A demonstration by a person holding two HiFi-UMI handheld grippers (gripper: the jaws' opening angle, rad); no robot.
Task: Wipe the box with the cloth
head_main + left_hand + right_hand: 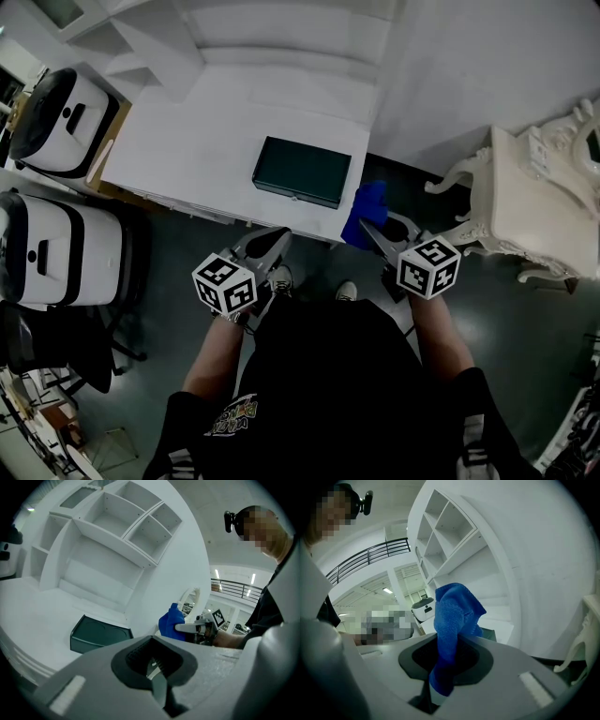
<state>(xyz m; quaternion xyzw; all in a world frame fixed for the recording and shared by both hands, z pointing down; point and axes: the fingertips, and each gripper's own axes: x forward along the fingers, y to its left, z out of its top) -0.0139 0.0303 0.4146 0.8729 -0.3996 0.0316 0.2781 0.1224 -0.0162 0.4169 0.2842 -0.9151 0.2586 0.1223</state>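
**Entry: cloth in grip, box not yet touched**

Right gripper (443, 670): jaws clamped on the blue cloth (453, 613). One fold is pinched between them, and the rest stands up loose past the tips.

Left gripper (157, 677): jaws together with nothing between them. It is held low in front of the desk's front edge.

In the head view the right gripper (375, 234) holds the cloth (367, 211) just off the front right corner of the white desk (187, 141). The cloth is near the right end of the box but not touching it. The left gripper (270, 246) sits at the front edge, nearer the box's left end.

Box (302, 172): dark green, flat, lid closed. It lies on the desk top close to the front right corner. The left gripper view shows the box (98, 634) with its top bare and nothing resting on it.

Progress (judgement): the pick-up of the cloth looks done. No wiping contact is visible, so the whole wipe is left: bring the cloth onto the lid, pass it over the top, and possibly the sides. The empty left gripper is placed where it could steady the box.

Writing:
- The box shows no label that I can read.
- Each gripper's cube carries black-and-white square markers (patterns, not text).
- The person's dark shirt (328, 394) has a small print, too small to read.
- The two white machines (66, 122) at the left show no legible brand.
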